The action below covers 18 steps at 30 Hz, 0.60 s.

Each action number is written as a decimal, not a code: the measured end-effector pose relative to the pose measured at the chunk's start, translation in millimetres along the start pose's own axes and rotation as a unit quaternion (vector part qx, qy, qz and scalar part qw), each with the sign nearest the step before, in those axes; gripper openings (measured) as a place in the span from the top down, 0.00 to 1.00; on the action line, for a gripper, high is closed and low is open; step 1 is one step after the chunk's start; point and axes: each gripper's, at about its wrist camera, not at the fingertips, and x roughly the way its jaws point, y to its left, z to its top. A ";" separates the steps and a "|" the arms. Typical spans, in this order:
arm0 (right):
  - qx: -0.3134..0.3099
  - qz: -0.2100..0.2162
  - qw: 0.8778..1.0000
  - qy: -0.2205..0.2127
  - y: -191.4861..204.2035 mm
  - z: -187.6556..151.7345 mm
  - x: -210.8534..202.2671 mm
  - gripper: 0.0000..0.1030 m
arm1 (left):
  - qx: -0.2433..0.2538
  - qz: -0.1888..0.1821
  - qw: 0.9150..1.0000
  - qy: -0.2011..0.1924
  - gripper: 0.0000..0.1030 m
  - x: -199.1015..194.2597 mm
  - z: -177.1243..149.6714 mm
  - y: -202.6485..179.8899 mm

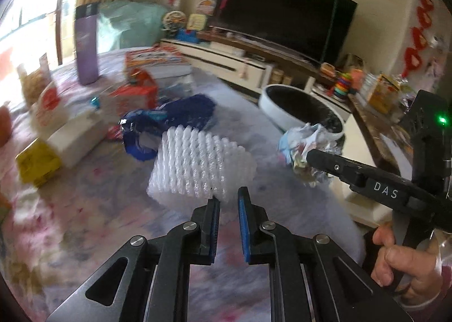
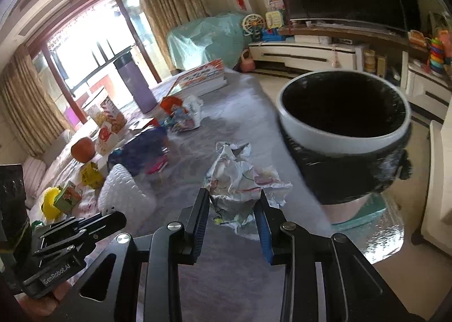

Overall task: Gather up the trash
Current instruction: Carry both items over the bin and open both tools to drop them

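Note:
A white foam net sleeve hangs just over the patterned tabletop. My left gripper is shut on its near edge. To the right, my right gripper is shut on a crumpled printed wrapper. In the right wrist view that wrapper sits pinched between the right gripper's blue pads. A round bin with a white rim and black liner stands just right of it, off the table edge. The left gripper and the foam net show at lower left.
More litter lies behind on the table: a blue wrapper, a red carton, a white box, a yellow box. A purple bottle and stacked books stand farther back. A person's hand holds the right gripper.

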 end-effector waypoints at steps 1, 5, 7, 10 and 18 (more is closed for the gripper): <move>0.003 -0.002 1.000 -0.003 -3.3 1.9 -2.8 0.69 | 0.003 -0.003 1.000 0.000 0.89 4.1 3.6 -0.5; 0.014 -0.012 1.000 -0.014 -19.9 9.4 -12.6 0.69 | 0.018 -0.021 1.000 -0.003 0.89 16.7 17.1 -9.3; 0.017 -0.017 1.000 -0.019 -25.4 11.4 -16.6 0.69 | 0.029 -0.024 0.999 -0.006 0.89 23.3 22.0 -15.6; 0.024 -0.020 0.999 -0.027 -36.7 17.0 -21.5 0.69 | 0.045 -0.030 0.998 -0.009 0.89 34.0 27.8 -25.5; 0.036 -0.032 0.998 -0.045 -62.6 35.3 -28.8 0.70 | 0.061 -0.041 0.997 -0.004 0.89 70.0 46.1 -38.6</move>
